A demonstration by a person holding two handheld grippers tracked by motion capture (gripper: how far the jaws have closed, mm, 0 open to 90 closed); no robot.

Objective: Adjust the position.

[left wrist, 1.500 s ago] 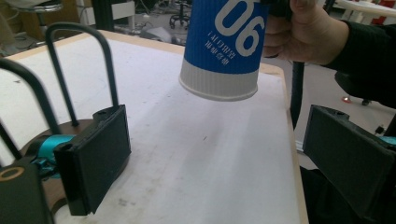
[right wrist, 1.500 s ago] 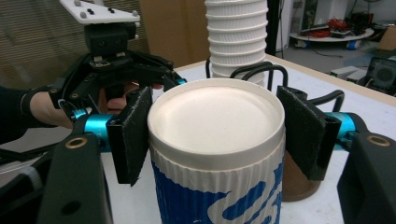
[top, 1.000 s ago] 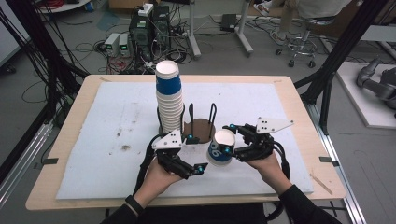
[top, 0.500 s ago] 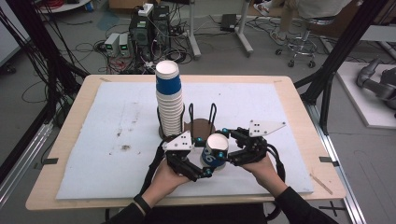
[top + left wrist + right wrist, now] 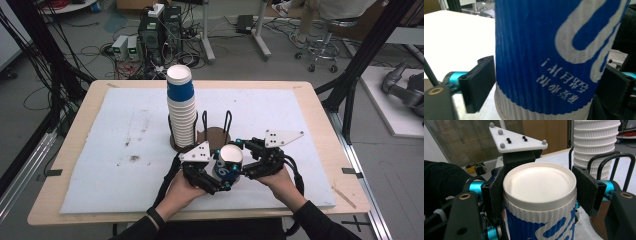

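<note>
High view: upside-down blue-and-white ribbed cup (image 5: pixel 229 164) sitting clamped in right gripper (image 5: pixel 243 165); left gripper (image 5: pixel 218 176) closing around it, contact unclear, rim hidden.

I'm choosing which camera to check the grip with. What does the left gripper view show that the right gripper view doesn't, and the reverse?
Left gripper view: the paper cup's blue ribbed wall and upside-down print, between the left tool's jaws, which have just been closing. Right gripper view: the cup's recessed white base, the right tool's pads pressing its sides, the stack of cups in its wire holder. Both: the same upturned cup and the white mat.
</note>
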